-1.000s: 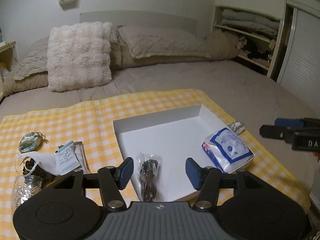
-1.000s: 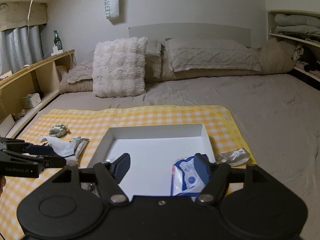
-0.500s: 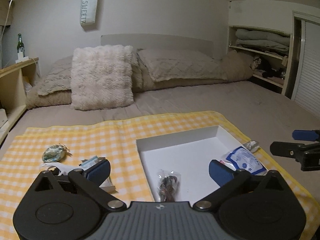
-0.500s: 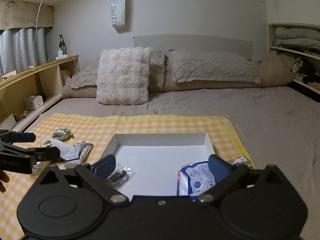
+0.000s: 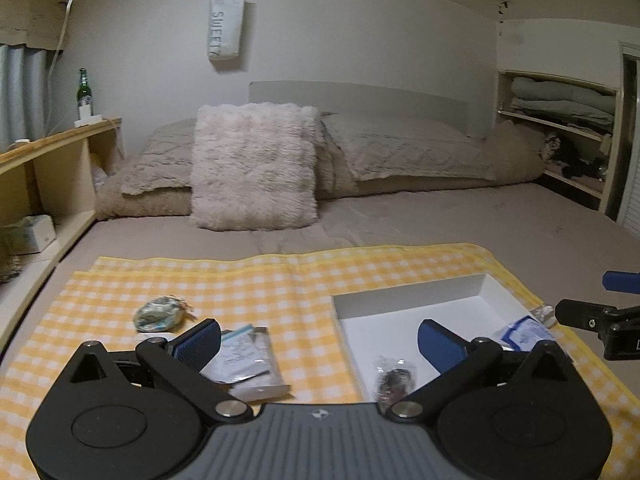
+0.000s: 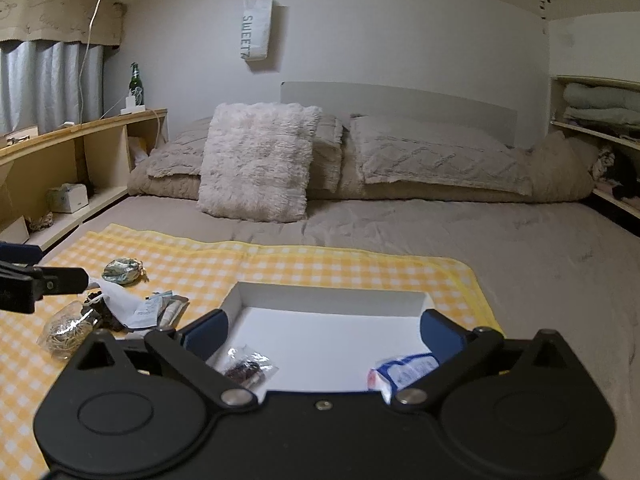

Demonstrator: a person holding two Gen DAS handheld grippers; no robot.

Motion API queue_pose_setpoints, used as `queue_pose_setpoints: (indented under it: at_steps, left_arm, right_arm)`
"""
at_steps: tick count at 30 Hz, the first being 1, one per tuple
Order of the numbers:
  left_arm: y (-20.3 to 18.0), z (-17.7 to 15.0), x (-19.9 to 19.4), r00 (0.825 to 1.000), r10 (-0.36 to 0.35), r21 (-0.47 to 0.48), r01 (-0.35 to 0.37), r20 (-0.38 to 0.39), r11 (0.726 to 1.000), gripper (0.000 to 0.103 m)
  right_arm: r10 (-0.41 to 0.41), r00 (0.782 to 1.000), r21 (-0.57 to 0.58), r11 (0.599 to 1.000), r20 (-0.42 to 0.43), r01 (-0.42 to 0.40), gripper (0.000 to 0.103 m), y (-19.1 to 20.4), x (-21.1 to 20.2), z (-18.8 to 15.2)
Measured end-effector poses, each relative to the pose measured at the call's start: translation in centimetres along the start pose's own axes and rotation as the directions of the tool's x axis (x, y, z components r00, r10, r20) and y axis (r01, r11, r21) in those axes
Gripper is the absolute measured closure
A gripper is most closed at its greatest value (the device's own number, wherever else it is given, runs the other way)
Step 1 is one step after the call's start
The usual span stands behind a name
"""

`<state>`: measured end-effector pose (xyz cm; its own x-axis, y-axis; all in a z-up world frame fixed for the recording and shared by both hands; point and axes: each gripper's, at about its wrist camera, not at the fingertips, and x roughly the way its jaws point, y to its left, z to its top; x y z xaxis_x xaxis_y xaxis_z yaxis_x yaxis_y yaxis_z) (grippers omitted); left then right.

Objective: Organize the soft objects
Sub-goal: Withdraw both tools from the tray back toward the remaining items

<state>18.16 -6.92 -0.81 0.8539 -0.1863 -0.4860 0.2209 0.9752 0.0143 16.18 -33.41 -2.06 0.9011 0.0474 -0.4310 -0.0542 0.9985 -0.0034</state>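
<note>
A: Where are the soft things seen?

B: A white tray is laid on the yellow checked cloth on the bed. Inside it, a small clear bag with dark contents is found at the near left, and a blue-and-white tissue pack at the near right. Both are seen in the left view too.

A: What is shown by one view only?

B: A clear bag of rubber bands is shown only by the right view. The flat packets and the greenish pouch to the left of the tray are shown by both.

A: And the grippers?

B: The left gripper is held with fingers spread wide, nothing between them. The right gripper is spread wide as well, and nothing is pinched.
</note>
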Motion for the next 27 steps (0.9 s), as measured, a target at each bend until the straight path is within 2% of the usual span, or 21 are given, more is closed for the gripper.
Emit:
queue_pose_setpoints:
  at_steps: [13, 23, 27]
  left_arm:
    - [6.9, -0.1, -0.7, 0.992, 0.124, -0.065, -0.125, -0.018, 0.990, 0.000]
    - [11.8, -1.0, -1.2, 0.976, 0.216, -0.105, -0.219, -0.042, 0.970, 0.000]
    - [13.6, -1.6, -0.5, 0.966, 0.247, -0.098, -0.254, -0.075, 0.962, 0.000]
  right_arm:
    - [0.087, 0.996, -0.062, 0.994, 0.000, -0.087, 0.000, 5.7, 3.1, 2.1]
    - [0.184, 0.983, -0.090, 0.979, 0.010, -0.182, 0.000, 11.2, 5.3, 3.6]
    - [0.206, 0.978, -0.102, 0.974, 0.022, -0.203, 0.000, 12.9, 6.4, 4.2]
